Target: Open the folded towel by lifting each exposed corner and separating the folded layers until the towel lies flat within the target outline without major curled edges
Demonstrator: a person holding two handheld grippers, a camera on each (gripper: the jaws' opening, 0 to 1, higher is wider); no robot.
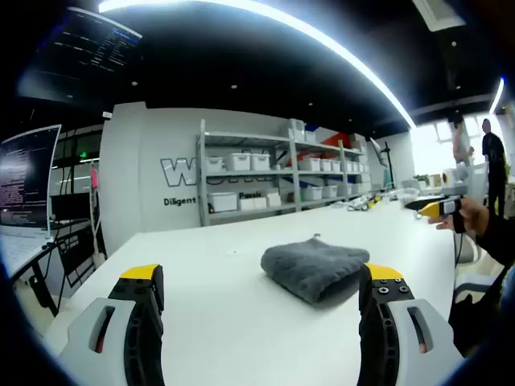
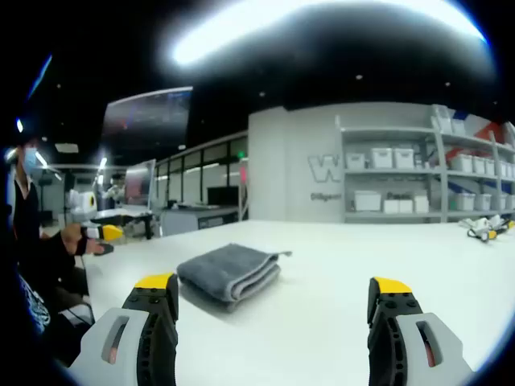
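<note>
folded towel (image 1: 315,268) beyond spread fingers (image 1: 385,283), untouched

We've got the left gripper (image 1: 261,285) held low with its jaws spread wide, nothing between them. Same deal with the right gripper (image 2: 273,293): jaws wide apart, gripping nothing. Over in the left gripper view our hand (image 1: 475,217) is wrapped around the right gripper's handle.

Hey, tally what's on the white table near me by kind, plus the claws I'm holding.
Grey folded towel: 1
Claws: 2, the left claw and the right claw, both open
White table: 1
Total: 4
</note>
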